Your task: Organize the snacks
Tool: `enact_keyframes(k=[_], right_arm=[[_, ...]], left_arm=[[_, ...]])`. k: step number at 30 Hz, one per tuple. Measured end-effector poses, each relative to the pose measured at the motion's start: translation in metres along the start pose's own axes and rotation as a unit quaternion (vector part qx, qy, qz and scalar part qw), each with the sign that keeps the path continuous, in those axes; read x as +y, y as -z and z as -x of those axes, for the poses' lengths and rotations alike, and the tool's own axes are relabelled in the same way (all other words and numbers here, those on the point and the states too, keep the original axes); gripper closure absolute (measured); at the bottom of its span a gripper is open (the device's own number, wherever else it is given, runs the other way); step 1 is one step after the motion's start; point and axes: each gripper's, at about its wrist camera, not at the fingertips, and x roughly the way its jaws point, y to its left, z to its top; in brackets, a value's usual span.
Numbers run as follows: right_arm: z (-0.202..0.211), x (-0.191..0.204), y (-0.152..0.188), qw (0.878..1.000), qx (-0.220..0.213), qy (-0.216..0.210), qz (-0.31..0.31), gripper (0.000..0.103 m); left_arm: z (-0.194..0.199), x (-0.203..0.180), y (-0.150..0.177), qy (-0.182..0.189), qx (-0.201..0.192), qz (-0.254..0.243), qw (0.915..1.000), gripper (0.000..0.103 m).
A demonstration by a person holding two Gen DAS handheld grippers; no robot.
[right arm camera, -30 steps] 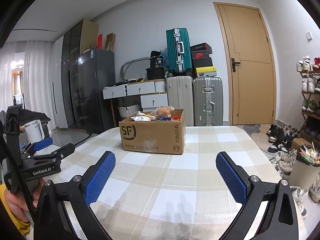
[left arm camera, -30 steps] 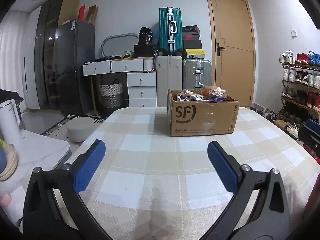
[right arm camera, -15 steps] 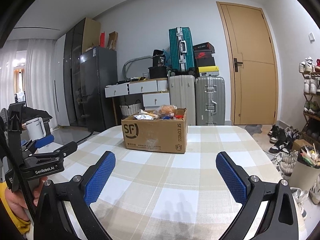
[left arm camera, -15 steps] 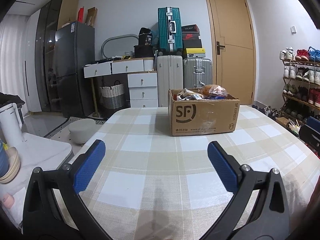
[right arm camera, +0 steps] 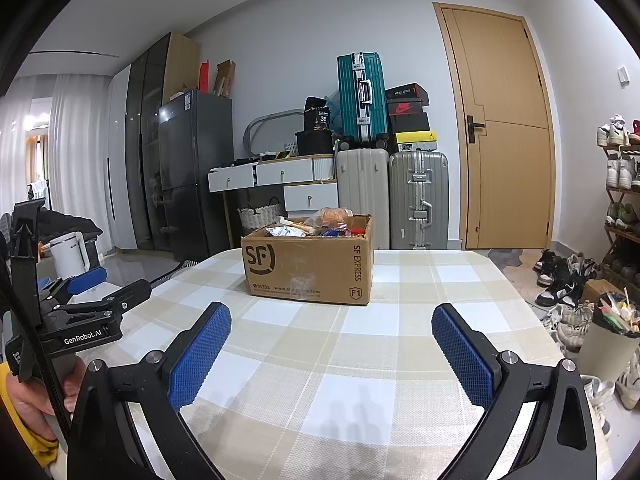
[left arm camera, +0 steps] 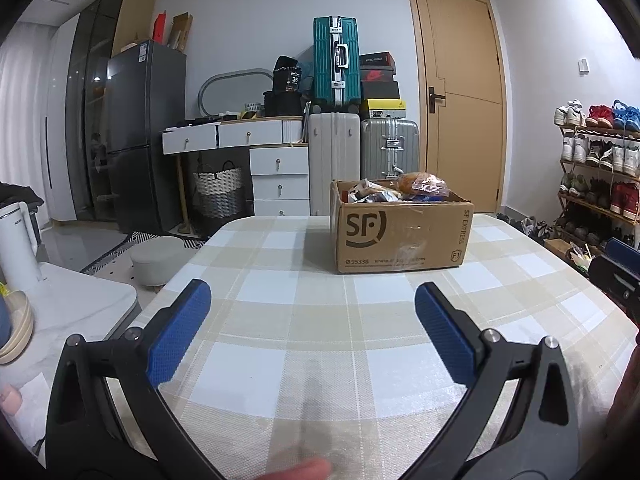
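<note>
A: We are holding the left claw (left arm camera: 307, 320) spread wide, nothing between its blue pads (left arm camera: 178, 336), low in the lower middle of the left wrist view over the checked worktop (left arm camera: 280, 364).

B: And we are keeping the right claw (right arm camera: 331, 344) just as wide apart and just as empty, at the bottom of its own frame. At the far left of that frame the left claw (right arm camera: 86, 296) is showing side-on, with a hand (right arm camera: 32, 396) gripping its handle.

A: Moving outward, we are looking at bare cloth, then the cardboard box (left arm camera: 402, 236) standing well apart from both claws at the far end of the worktop. In our left view it is sitting right of centre.

B: In the right view the box (right arm camera: 308, 266) is lying straight ahead, slightly left of centre. So it is sitting between the two lines of sight, and we are judging neither claw clearly nearer.

A: The snacks (left arm camera: 396, 192) are heaped inside the box, wrappers and a bagged bun poking above the rim. Its long side is running across our view, the printed face towards us.

B: Whether those snacks are lying sorted or waiting to be sorted, we are not able to tell. Any reach is going forward and over the near rim.
</note>
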Motion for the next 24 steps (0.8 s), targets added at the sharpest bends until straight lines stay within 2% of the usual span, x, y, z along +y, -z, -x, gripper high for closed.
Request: enact_keyframes(k=[24], right_arm=[[0.0005,-0.0006,0.0004,1.000,0.004,0.000,0.005,0.001]], left_arm=[[-0.0003,-0.0003,0.0005,0.000,0.000,-0.001,1.0000,0.001]])
